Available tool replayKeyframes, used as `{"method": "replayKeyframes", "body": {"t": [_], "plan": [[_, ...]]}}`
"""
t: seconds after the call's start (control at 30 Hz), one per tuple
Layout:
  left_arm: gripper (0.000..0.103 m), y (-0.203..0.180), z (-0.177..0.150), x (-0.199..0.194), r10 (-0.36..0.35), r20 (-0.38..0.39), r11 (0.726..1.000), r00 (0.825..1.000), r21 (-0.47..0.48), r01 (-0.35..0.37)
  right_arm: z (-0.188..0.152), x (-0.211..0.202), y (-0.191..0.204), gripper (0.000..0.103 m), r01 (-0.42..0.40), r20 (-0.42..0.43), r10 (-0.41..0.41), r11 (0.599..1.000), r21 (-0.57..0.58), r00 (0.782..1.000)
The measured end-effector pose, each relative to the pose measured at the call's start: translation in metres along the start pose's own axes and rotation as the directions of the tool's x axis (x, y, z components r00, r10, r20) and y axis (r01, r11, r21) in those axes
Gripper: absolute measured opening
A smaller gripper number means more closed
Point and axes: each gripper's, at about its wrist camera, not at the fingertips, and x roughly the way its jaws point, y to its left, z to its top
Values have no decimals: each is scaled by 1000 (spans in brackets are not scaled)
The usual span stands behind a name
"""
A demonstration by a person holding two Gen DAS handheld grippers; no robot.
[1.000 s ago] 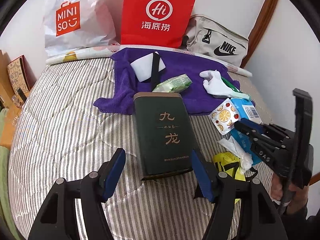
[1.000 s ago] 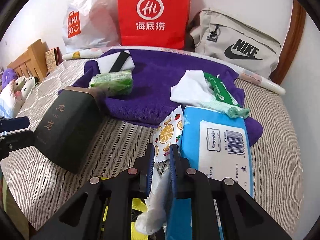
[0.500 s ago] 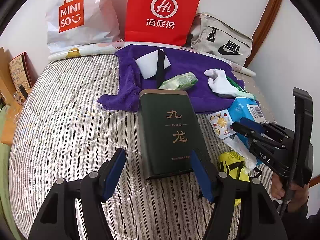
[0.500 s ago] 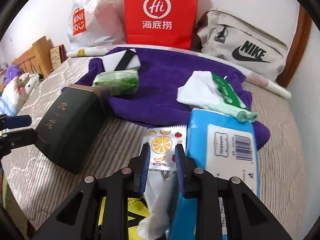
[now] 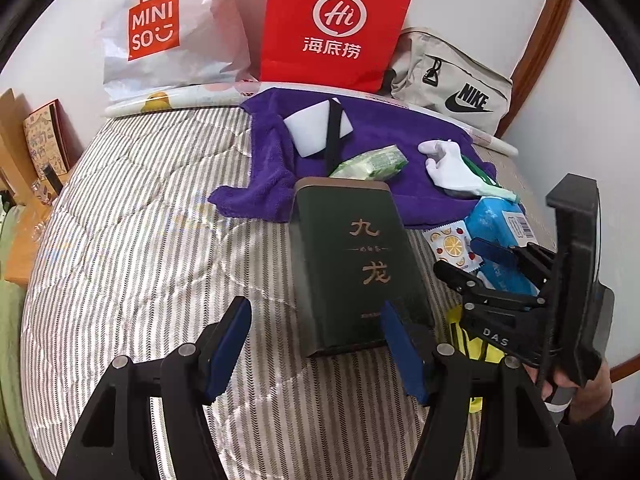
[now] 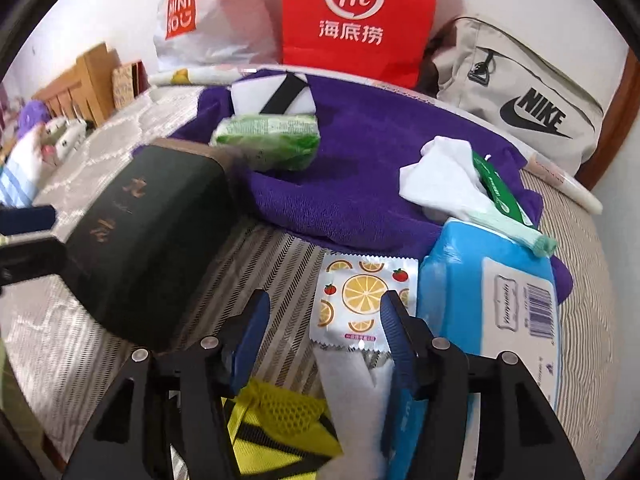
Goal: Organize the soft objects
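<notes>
My right gripper (image 6: pixel 325 308) hovers low over the striped bed, its jaws opening. A fruit-print sachet (image 6: pixel 362 300) and a white tissue (image 6: pixel 352 392) lie loose between the fingers, with no pad pressing on them. A blue wipes pack (image 6: pixel 480 300) sits just right of them and a yellow mesh item (image 6: pixel 280 420) lies under the gripper. My left gripper (image 5: pixel 314 336) stands open at the near end of a dark green tin (image 5: pixel 352 264). The right gripper (image 5: pixel 460 258) shows at the right there. On the purple towel (image 6: pixel 360 160) lie a green tissue pack (image 6: pixel 268 140) and a white cloth (image 6: pixel 440 176).
A red paper bag (image 5: pixel 336 24), a white Miniso bag (image 5: pixel 160 32) and a beige Nike bag (image 5: pixel 452 84) line the wall behind the towel. A white sponge with a black band (image 5: pixel 316 128) rests on the towel. Wooden furniture (image 6: pixel 80 84) stands left of the bed.
The right gripper's jaws have gone from nearly shut on the white tissue to wide apart, letting it go, and the gripper has sunk slightly forward. The left gripper has stayed put.
</notes>
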Motion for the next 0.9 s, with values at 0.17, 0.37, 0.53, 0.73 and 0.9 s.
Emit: {"method": "replayKeyframes", "body": {"t": [0.17,0.37,0.53,0.73,0.9], "plan": [[65,10,1,2,11,-1,1000,1000,-15,-11,-1,12,9,57,72,-13,-73,996,-49,997],[65,17,1,1,10,2,999,1000,-33,-10,-3,15,11,38,134,-14,-136,988,-78,991],[65,16,1,0,0,8,1000,1000,-29,1,-2,12,2,5,115,-23,-117,990,-77,993],[65,15,-2,-3,-7,12,1000,1000,-24,8,-5,-1,-2,0,25,7,-25,998,-59,1000],[65,17,-4,-5,-2,10,1000,1000,-29,3,-7,-13,3,0,-27,9,28,999,-40,1000]]}}
